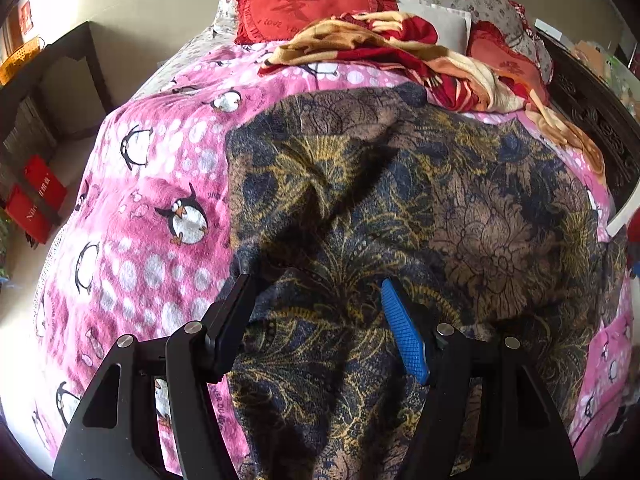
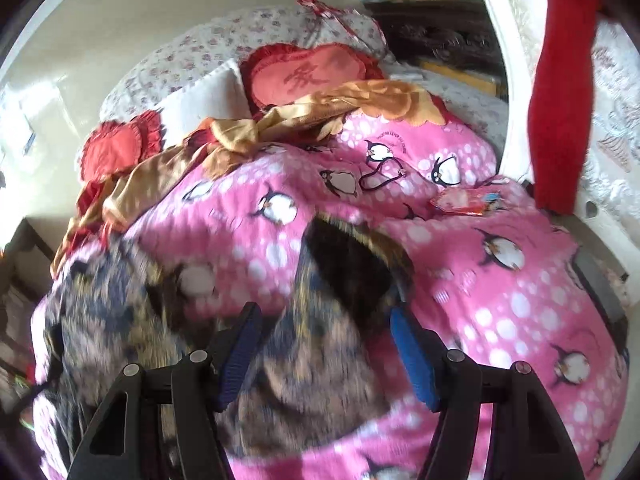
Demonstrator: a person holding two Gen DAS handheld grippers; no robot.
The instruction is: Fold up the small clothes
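A dark patterned garment (image 1: 380, 208), navy and brown with gold leaf prints, lies spread on a pink penguin blanket (image 1: 152, 184). My left gripper (image 1: 316, 292) is open just above the garment's near part, its fingers straddling a fold. In the right wrist view the same garment (image 2: 320, 340) is blurred, with a raised pocket of cloth between the fingers. My right gripper (image 2: 324, 320) is open, jaws wide apart on either side of that cloth, not closed on it.
Red heart cushions (image 1: 304, 4) and a red-and-tan blanket (image 1: 400, 48) lie at the bed's far end. A dark wooden cabinet (image 1: 52, 92) stands left of the bed. A red cloth (image 2: 560, 100) hangs on a white bedframe at right. A small red packet (image 2: 460, 202) lies on the blanket.
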